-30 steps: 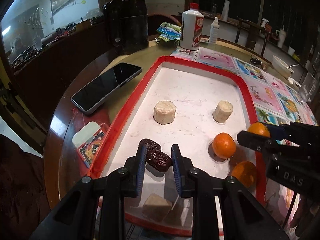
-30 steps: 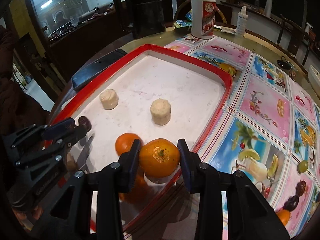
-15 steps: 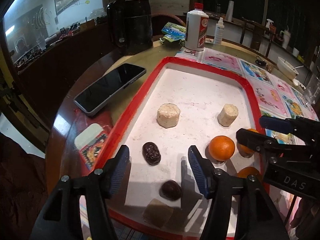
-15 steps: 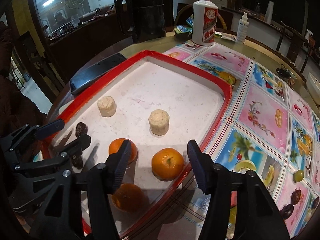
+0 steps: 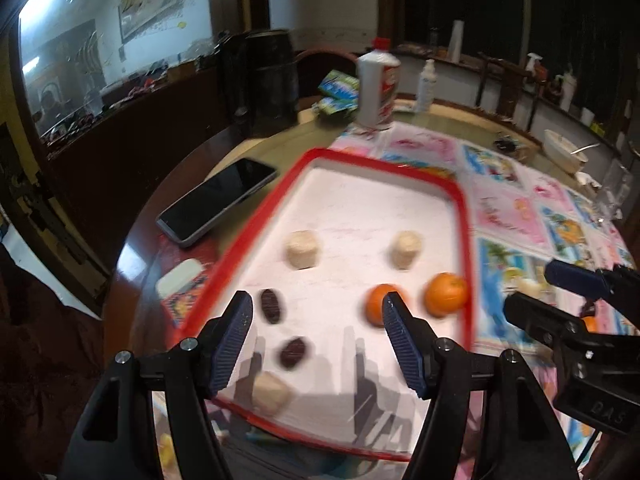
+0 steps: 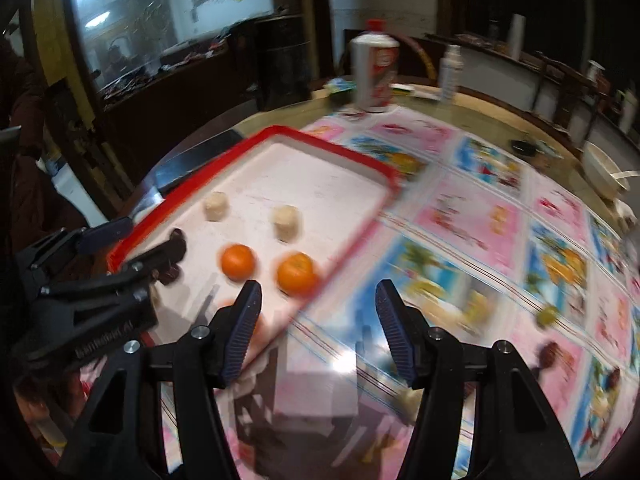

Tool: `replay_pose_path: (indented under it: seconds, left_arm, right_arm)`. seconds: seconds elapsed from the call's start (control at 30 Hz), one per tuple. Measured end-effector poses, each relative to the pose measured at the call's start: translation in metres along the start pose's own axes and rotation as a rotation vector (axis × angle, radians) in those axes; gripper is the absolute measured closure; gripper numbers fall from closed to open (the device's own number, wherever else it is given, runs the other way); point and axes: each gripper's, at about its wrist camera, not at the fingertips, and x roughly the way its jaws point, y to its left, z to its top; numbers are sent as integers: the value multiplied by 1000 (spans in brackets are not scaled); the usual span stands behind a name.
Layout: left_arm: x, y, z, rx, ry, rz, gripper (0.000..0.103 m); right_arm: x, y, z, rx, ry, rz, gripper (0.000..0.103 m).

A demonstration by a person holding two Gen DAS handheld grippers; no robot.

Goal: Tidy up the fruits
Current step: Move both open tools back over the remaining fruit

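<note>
A red-rimmed white tray (image 5: pixel 256 236) holds two oranges (image 5: pixel 446 294) (image 5: pixel 376 306), two dark dates (image 5: pixel 271 305) (image 5: pixel 293 352), two pale round chunks (image 5: pixel 302 249) (image 5: pixel 406 249) and a pale cube (image 5: pixel 272 394). My left gripper (image 5: pixel 316 312) hovers open above the tray's near end, holding nothing, with the dates below between its fingers. My right gripper (image 6: pixel 318 304) is open and empty over the tray's right rim and the tablecloth. The oranges (image 6: pixel 238 261) (image 6: pixel 296 273) lie just ahead of it. Each gripper shows in the other's view: the right gripper (image 5: pixel 530 286), the left gripper (image 6: pixel 154 232).
A phone (image 5: pixel 218 200) and a card pack (image 5: pixel 180 284) lie left of the tray. A black pot (image 5: pixel 268 76), a white bottle (image 5: pixel 376 88) and a spray bottle (image 5: pixel 426 84) stand at the back. A fruit-print cloth (image 6: pixel 480 220) covers the right side, with a white bowl (image 5: pixel 564 152).
The left gripper let go of a date and the right let go of an orange on the tray. Both have since risen and drawn back, the right shifting rightward over the cloth.
</note>
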Motion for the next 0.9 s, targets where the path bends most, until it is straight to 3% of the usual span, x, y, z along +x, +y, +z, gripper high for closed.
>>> replay_pose_path:
  seconds: [0.23, 0.37, 0.63, 0.7, 0.9]
  left_arm:
    - [-13, -71, -7, 74, -3, -88, 35]
    - [-15, -110, -15, 136, 8, -130, 35]
    - [-12, -148, -42, 220, 62, -141, 35]
    - [-10, -152, -48, 225, 77, -141, 35]
    - [-5, -151, -55, 193, 105, -133, 35]
  right_arm:
    - [-28, -93, -62, 98, 34, -116, 40]
    - [-24, -124, -85, 156, 63, -80, 40]
    - [-6, -138, -90, 154, 72, 13, 42]
    - [-1, -135, -86, 131, 75, 30, 49]
    - [6, -123, -79, 37, 66, 22, 54]
